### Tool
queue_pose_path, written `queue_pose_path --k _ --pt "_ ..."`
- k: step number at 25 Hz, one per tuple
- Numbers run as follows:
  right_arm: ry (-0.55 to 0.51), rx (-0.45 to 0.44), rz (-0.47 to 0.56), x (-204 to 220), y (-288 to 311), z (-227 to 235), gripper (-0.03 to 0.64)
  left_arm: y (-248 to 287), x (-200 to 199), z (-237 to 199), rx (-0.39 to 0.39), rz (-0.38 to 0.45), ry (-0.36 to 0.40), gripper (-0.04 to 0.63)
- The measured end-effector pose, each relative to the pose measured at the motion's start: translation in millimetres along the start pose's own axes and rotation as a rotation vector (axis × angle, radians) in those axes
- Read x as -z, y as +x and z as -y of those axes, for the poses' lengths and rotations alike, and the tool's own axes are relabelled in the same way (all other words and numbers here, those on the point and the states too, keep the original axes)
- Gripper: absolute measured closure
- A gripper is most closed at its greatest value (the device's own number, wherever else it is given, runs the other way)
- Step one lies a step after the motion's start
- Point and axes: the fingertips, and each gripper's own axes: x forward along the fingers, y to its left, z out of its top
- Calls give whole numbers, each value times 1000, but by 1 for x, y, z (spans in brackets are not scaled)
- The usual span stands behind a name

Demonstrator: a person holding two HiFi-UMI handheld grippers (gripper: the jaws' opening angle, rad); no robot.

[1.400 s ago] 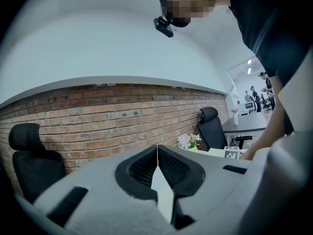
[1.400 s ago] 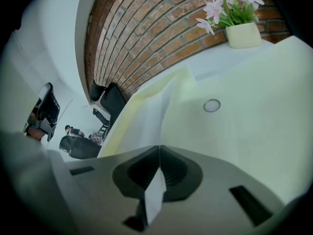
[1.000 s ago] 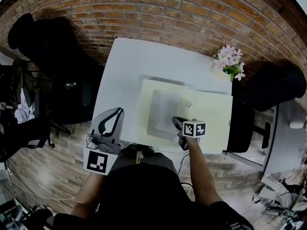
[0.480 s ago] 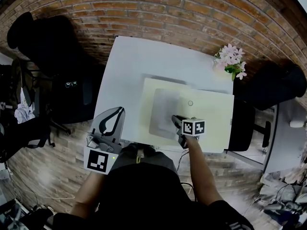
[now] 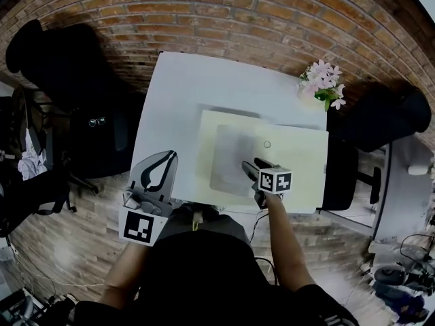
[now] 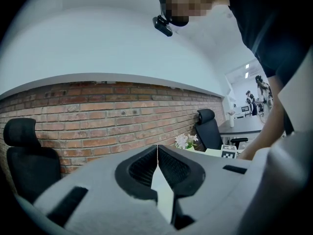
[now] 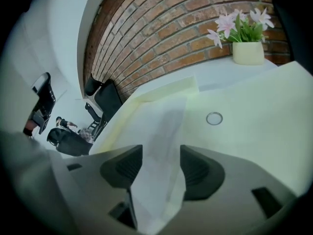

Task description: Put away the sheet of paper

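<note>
Two grippers noted. The right gripper [image 5: 250,169] [image 7: 161,165] stands over the near edge of the sheet of paper [image 5: 233,153] [image 7: 157,124], jaws wide apart and just opened. The sheet's edge runs between them, and neither pad appears to press it. The sheet lies on an open pale-yellow folder [image 5: 299,165] [image 7: 254,111] on the white table [image 5: 183,94]. The left gripper [image 5: 166,157] [image 6: 157,149] hangs off the table's near left corner, jaws together, nothing between them.

Left hand-held gripper [image 5: 162,160], jaws together, hovers off the near edge of the worktop [image 5: 183,87]; right hand-held gripper [image 5: 253,167], jaws just opened, straddles the sheet of paper [image 5: 230,156].
</note>
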Motion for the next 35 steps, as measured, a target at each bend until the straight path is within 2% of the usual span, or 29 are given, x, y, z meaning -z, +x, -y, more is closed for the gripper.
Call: queue_pose_path --k 3,9,10,15,19,27,35 --pt "-24 59 26 -4 -11 8 388 3 -1 3 16 8 0 568" --pt "79 122 106 -6 -35 28 390 9 -8 8 48 33 -2 566" --pt "96 133 117 -5 -40 33 402 10 -10 10 55 39 3 566" --pt "153 194 203 -6 -73 51 587 12 -16 15 80 59 5 568" --pt "173 222 280 -19 -99 57 603 15 -21 18 96 73 3 568" --pt "99 256 502 -80 -173 34 603 18 -36 26 120 119 9 568" --pt "-76 281 735 -153 -257 -20 603 17 -43 26 130 142 -2 568"
